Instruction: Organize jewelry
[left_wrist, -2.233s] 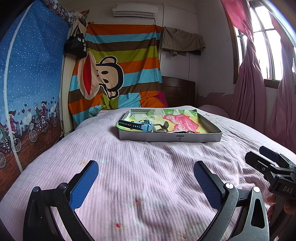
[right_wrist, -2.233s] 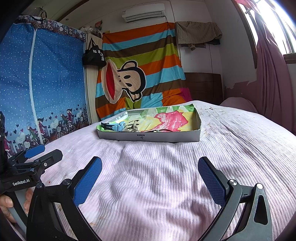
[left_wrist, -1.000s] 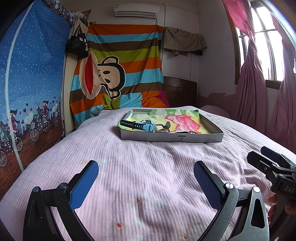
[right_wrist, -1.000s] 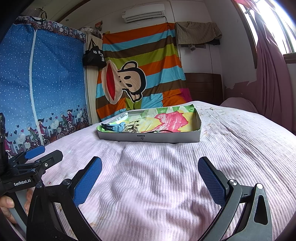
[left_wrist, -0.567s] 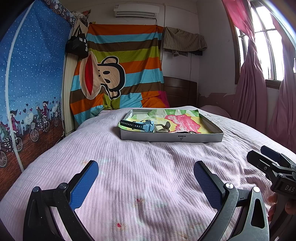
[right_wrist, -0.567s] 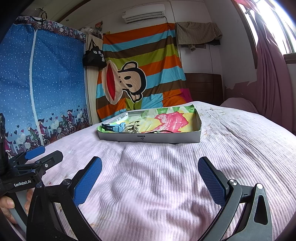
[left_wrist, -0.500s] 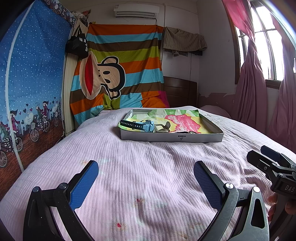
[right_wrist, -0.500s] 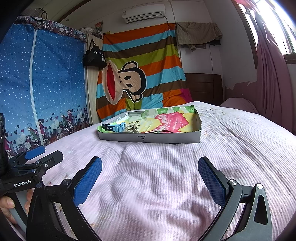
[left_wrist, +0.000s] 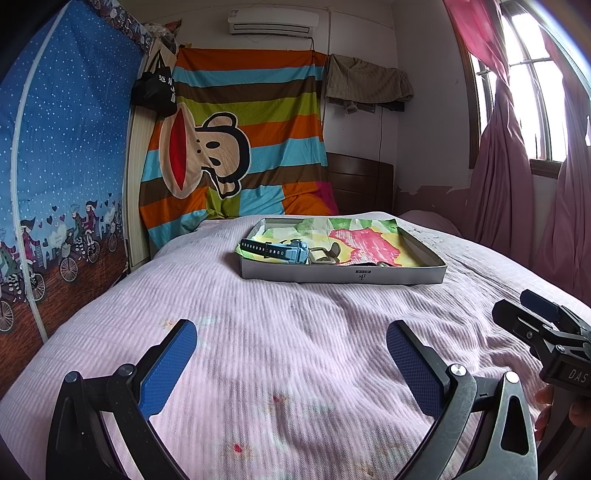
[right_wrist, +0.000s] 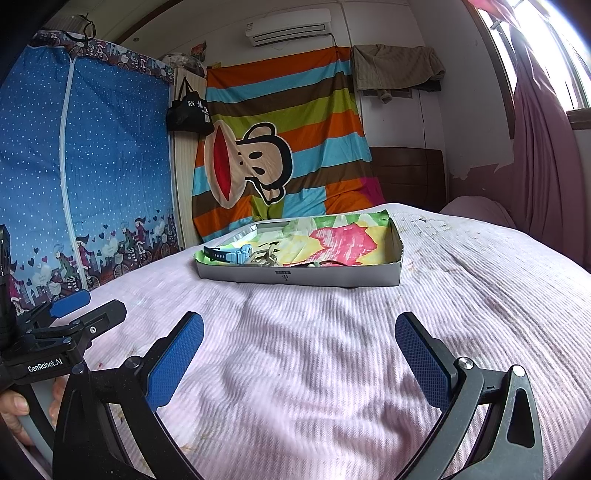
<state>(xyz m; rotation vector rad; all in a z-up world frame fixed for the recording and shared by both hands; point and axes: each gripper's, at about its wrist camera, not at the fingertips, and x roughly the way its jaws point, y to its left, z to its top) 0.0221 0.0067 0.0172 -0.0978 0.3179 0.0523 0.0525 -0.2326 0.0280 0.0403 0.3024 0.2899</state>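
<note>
Both jaws wide, empty. Tray sits well ahead on bed; watch at tray's left end, lying crosswise, nearer left hand-held gripper than right hand-held gripper.

my claw pads are blue; pale pink ribbed bed cover; grey cardboard tray lined pink, yellow, green.

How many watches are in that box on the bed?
1 that is clearly a watch: the blue watch lies at the left end of the box, strap over the rim. Other small pieces beside it are unclear, and the near wall may hide more.
</note>
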